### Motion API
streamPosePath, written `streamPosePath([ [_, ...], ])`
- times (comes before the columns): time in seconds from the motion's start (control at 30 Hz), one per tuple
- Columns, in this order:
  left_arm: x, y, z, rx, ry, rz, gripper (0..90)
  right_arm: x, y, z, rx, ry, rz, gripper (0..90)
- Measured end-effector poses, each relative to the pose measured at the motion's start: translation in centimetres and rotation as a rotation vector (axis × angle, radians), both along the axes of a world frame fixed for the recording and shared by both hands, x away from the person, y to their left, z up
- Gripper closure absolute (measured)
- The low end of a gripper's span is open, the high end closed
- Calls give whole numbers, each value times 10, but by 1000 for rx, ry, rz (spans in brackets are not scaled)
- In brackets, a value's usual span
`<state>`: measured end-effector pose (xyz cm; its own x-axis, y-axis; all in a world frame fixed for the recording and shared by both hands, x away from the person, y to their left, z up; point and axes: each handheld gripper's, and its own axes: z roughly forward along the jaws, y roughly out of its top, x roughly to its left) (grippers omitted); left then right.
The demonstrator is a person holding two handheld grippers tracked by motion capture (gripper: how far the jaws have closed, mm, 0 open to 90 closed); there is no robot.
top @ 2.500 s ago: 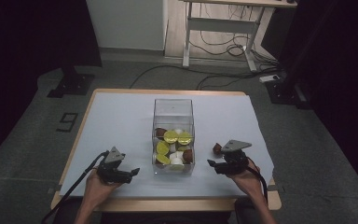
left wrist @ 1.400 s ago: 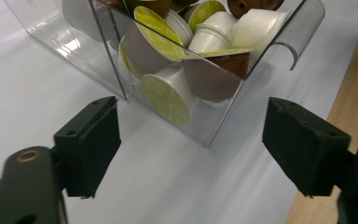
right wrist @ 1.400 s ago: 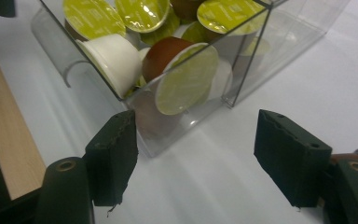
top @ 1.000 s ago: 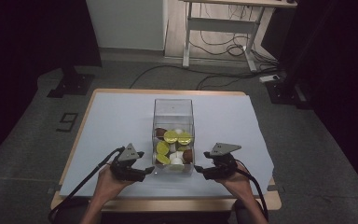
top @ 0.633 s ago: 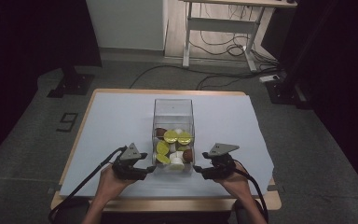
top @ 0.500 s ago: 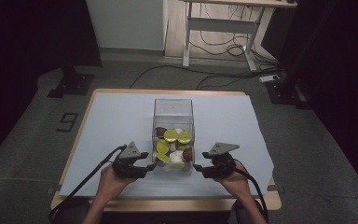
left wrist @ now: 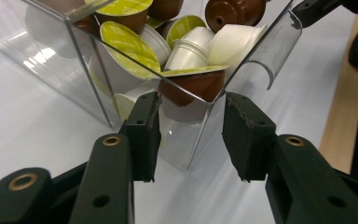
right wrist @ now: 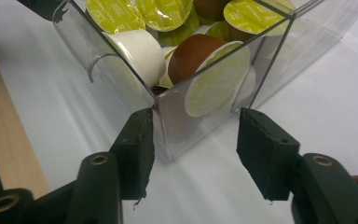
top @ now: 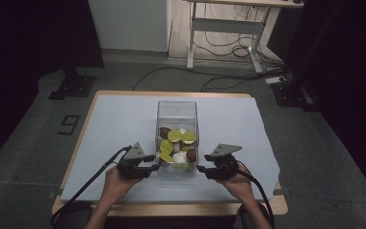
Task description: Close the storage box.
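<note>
Both tongs closing in on the near corners of the clear capsule box

On the left, the left tongs [left wrist: 191, 135] straddle the box's near left corner, jaws just narrowing but not yet pressing, one pad close against a wall, the other clear of it. Centre stage, the clear plastic box [top: 177, 112] sits on the table [top: 119, 119] close to its near edge, loaded with coffee capsules [top: 174, 136], green-lidded, white and brown. It looks a rigid, thin-walled thing, smooth and likely slippery, and the loose load makes it bottom-heavy; a corner pinch could skid, so I'd take a flat wall low down, both sides at once. On the right, the right tongs [right wrist: 193, 142] frame the near right corner, also just narrowing, both pads short of the plastic.
</note>
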<state>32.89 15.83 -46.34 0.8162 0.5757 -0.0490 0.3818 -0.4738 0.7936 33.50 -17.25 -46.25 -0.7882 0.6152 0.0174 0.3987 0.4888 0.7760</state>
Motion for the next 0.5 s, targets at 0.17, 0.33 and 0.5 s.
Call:
streamPosePath([
  [0.17,2,1,0,-1,-4,14,620,3,1,1,0,-1,-12,529],
  [0.33,4,1,-1,2,-5,19,657,4,3,1,2,3,-14,608],
  [0.5,6,2,-1,9,-4,24,712,5,6,2,-1,3,-15,697],
])
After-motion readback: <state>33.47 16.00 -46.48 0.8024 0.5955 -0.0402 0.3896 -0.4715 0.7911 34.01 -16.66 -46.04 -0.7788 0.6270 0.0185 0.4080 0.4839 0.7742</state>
